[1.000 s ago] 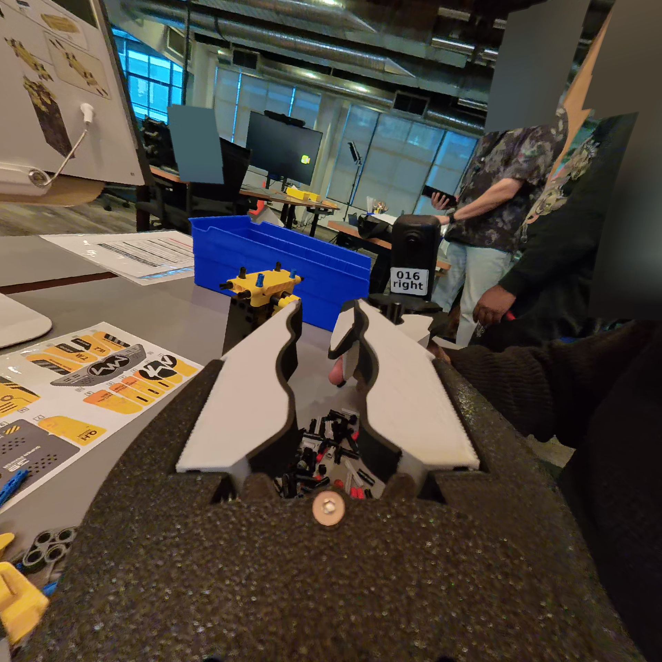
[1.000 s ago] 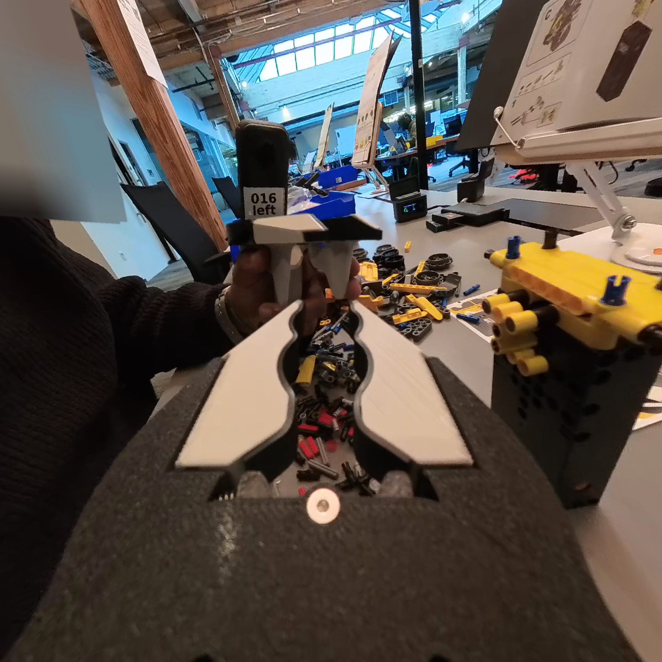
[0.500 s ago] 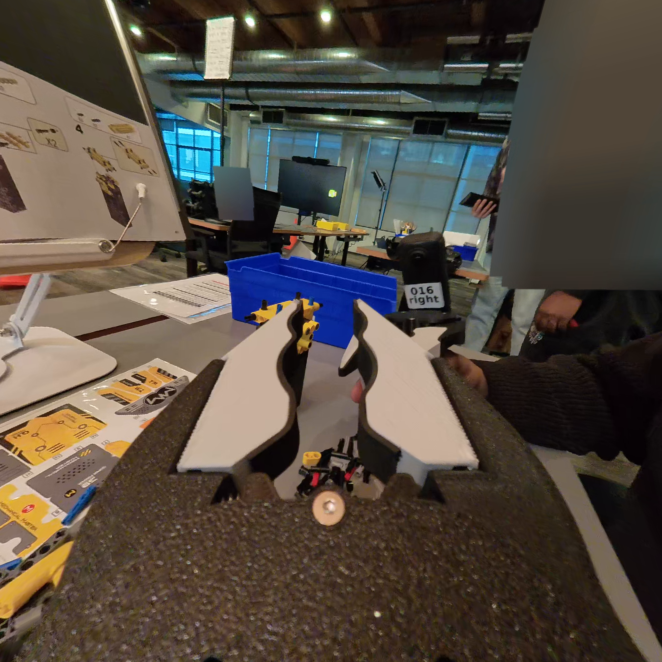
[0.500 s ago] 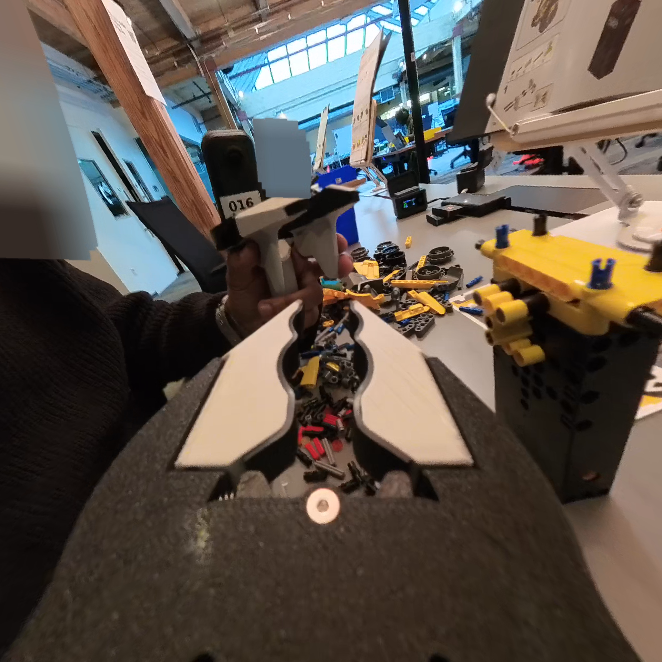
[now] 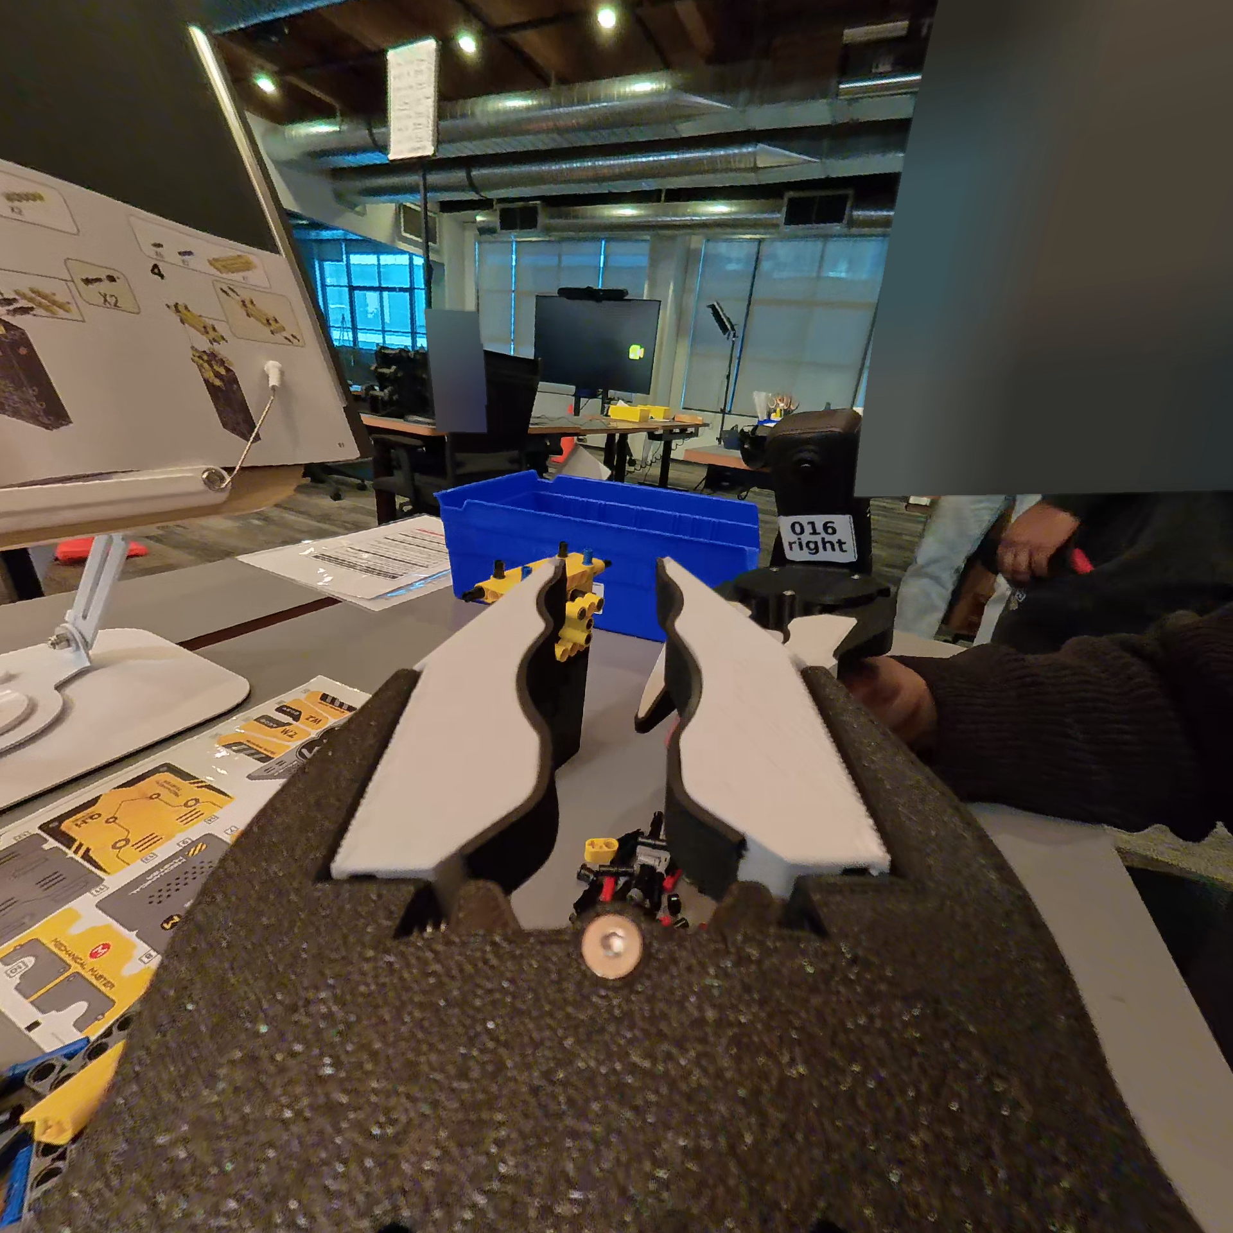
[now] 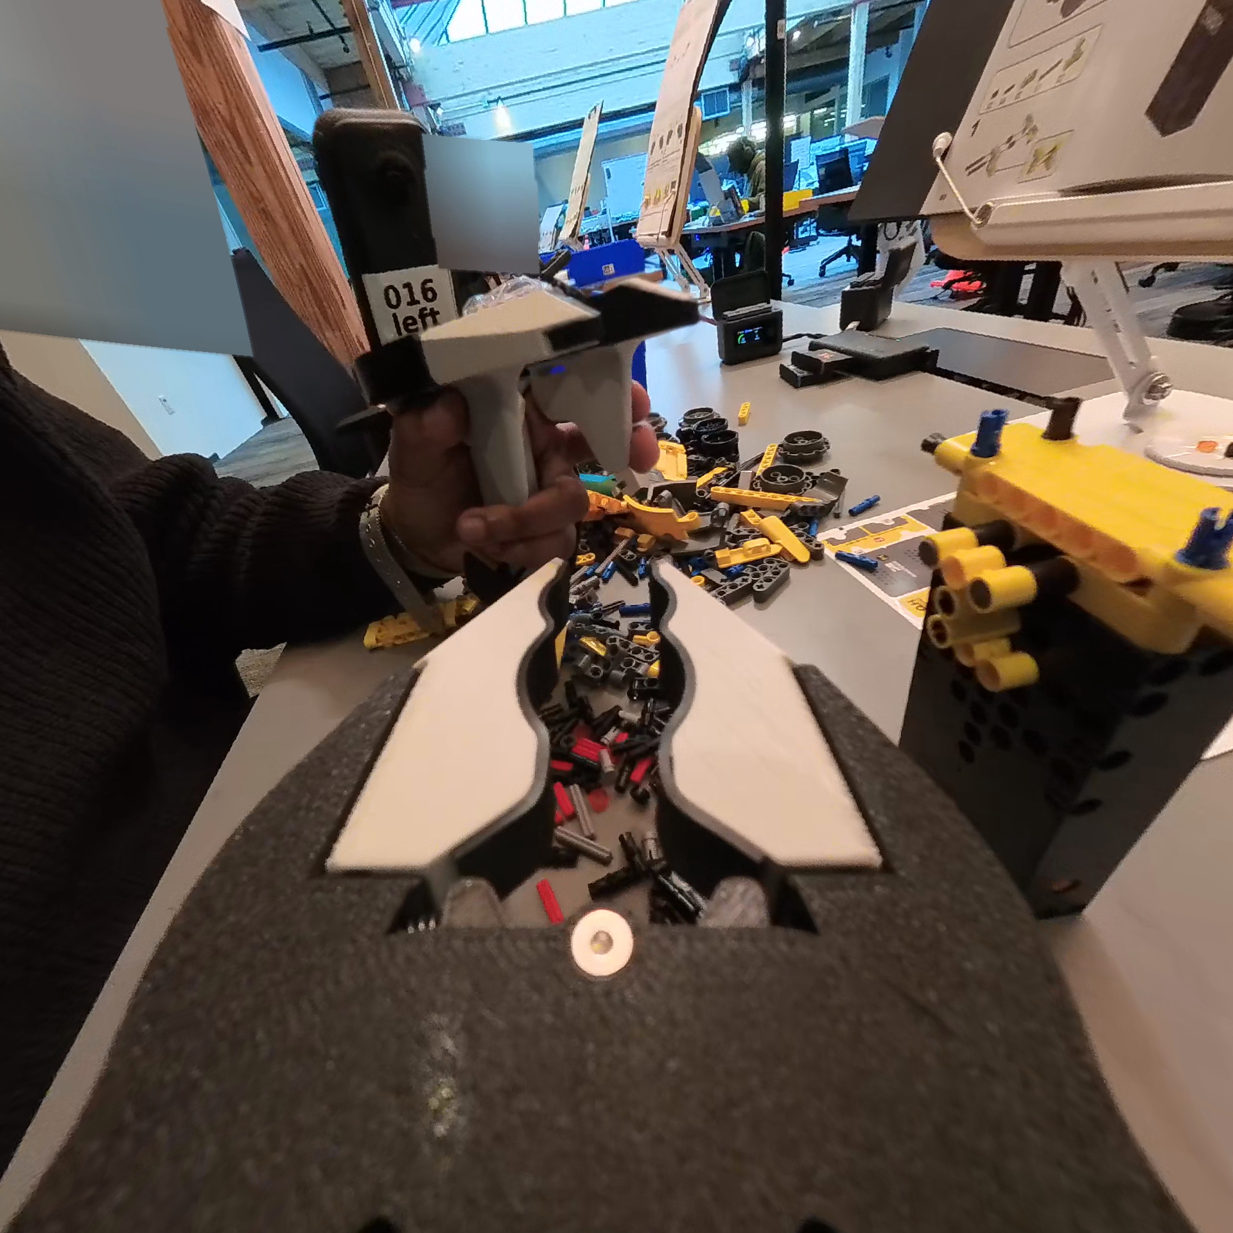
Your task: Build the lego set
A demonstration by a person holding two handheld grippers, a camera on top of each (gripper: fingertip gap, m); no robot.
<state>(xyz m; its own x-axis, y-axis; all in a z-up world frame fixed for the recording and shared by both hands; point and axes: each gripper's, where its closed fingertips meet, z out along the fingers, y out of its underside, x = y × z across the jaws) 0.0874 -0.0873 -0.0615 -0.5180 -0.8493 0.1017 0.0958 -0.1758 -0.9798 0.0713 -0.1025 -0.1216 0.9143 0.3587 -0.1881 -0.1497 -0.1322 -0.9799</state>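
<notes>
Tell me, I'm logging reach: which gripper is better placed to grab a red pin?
Right. The right gripper is open directly over the pin pile, red pins between its fingers. The left gripper, also open, is held high and aims at the black-and-yellow block.

Glossy plastic bin, matt table

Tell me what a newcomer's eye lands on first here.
First, the black block topped with yellow beams and blue pins, standing at the right of the grey table. Next, the heap of small black, red and yellow pieces under the open right gripper. Beyond the open left gripper sits a blue bin.
</notes>
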